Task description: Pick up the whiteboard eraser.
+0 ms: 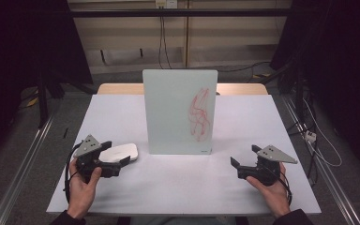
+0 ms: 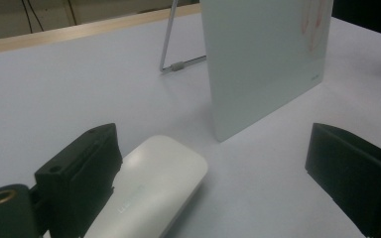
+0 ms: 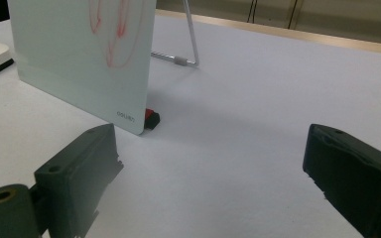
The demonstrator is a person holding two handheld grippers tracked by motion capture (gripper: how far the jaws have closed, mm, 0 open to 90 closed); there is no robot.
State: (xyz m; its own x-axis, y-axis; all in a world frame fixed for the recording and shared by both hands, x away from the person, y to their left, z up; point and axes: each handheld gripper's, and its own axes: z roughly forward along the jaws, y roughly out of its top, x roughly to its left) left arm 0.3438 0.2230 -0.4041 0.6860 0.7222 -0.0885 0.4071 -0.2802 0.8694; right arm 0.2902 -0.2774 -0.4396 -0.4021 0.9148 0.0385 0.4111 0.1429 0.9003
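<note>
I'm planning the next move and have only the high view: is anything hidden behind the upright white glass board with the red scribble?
Observer: Yes. The right gripper view shows a small red and black object on the table just behind the board, at its lower corner.
Operator: What props the board up?
Observer: A thin metal wire leg slants down behind it to the table.
Operator: Is the white rounded block gripped?
Observer: No. In the left gripper view the white rounded block lies between the open jaws of the left gripper, close beside one jaw and well apart from the other.
</note>
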